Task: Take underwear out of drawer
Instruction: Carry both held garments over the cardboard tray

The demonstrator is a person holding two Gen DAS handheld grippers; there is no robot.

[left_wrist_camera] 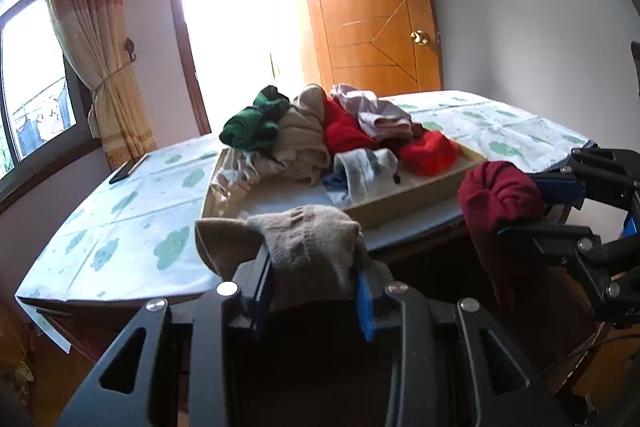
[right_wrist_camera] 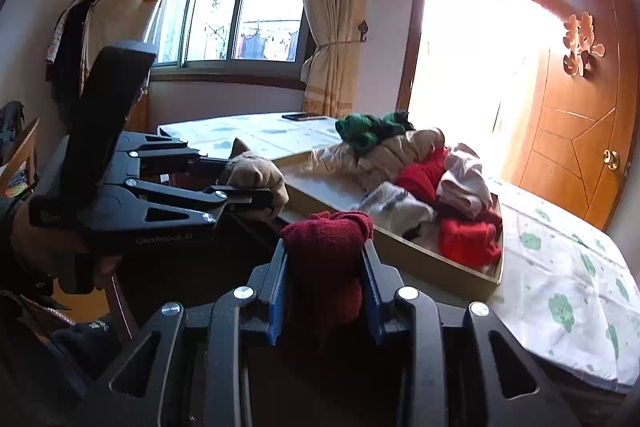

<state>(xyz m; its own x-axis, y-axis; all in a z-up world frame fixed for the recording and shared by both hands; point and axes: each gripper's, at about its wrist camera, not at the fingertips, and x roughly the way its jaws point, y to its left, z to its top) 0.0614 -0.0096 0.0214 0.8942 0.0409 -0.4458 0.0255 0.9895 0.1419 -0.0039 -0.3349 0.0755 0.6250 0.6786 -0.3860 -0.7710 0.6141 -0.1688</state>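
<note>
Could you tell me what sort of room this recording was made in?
Most likely a bedroom at home: a bed under a patterned sheet, tied-back curtains by the window, and a wooden door.

The left gripper (left_wrist_camera: 314,291) is clamped on a beige knitted garment (left_wrist_camera: 308,247) at the near edge of the table (left_wrist_camera: 132,227). To its right, the right gripper (left_wrist_camera: 556,203) grips a dark red garment (left_wrist_camera: 496,199) that hangs down. Farther off, a shallow wooden drawer (left_wrist_camera: 400,205) lies on the patterned tablecloth (left_wrist_camera: 500,131), heaped with green, beige, red and grey clothing (left_wrist_camera: 320,131). A dark phone (left_wrist_camera: 127,169) lies far left.
</note>
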